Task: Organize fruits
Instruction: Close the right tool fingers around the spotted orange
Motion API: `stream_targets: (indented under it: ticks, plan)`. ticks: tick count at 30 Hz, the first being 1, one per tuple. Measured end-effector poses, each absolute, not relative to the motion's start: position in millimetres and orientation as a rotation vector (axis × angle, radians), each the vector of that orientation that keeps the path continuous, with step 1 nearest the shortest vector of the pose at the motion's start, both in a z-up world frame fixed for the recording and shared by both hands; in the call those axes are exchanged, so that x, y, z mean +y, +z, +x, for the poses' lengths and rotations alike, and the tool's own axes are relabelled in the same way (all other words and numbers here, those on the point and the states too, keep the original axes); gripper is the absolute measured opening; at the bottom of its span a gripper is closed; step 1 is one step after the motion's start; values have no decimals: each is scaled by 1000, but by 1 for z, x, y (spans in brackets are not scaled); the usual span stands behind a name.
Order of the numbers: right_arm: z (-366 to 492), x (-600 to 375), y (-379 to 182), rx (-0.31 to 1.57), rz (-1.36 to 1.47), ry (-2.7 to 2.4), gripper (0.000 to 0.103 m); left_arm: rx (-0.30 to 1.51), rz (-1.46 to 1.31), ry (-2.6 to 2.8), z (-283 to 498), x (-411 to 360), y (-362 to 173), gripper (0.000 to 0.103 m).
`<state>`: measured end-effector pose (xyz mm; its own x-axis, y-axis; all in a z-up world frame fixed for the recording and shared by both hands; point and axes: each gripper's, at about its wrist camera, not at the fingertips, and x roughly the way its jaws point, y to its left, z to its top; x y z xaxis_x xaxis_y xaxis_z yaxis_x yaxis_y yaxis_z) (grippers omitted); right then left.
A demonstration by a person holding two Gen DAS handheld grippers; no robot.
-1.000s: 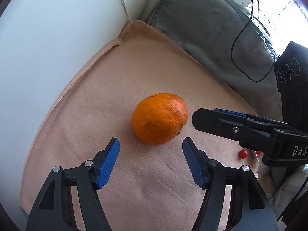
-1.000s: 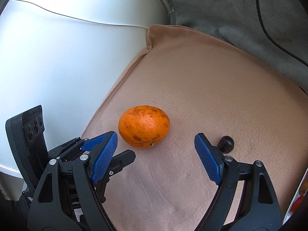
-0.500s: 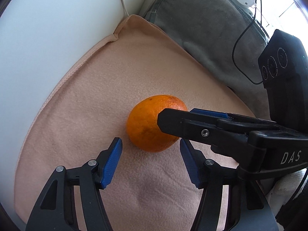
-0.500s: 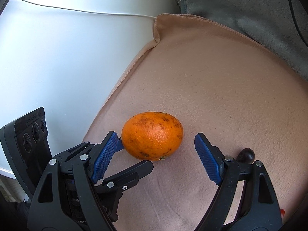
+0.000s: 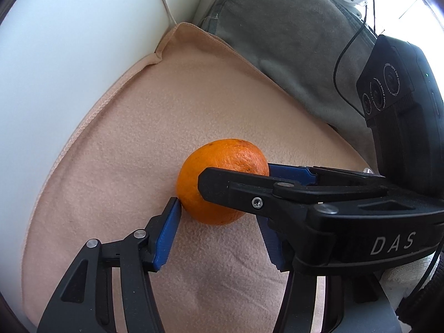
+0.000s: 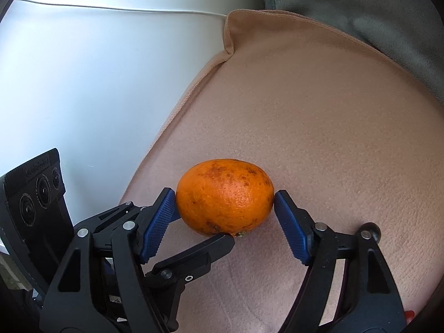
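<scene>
Orange (image 6: 224, 195) skin with brown freckles, sitting on a peach fleece blanket (image 6: 333, 111), fairly near the blanket's left hem. The right gripper (image 6: 224, 205) has both blue pads touching it, one on each end, so it's clamped on the orange. The left gripper (image 5: 219, 233) comes in from the other side: its left pad tip touches the fruit's lower edge, but its other finger is mostly hidden behind the right gripper's black arm, so I can't tell if it's actually gripping. Plenty of bare blanket beyond the fruit, up to the folded corner. Past the hem there's white tabletop (image 6: 97, 83) with a thin white cable (image 6: 111, 8) on it. A grey cushion (image 5: 291, 41) butts against the blanket's far edge, with a black cable (image 5: 344, 63) draped over it.
</scene>
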<state>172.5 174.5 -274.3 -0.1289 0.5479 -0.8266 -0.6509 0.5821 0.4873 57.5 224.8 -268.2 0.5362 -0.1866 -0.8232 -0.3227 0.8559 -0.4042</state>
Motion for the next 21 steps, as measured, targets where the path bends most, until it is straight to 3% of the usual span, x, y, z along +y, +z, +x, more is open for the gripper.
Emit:
stream_targets:
  ticks: [21]
  plan:
    - [168, 148, -263, 1304, -51, 1035, 73, 1016, -480, 74, 64, 202, -264, 52]
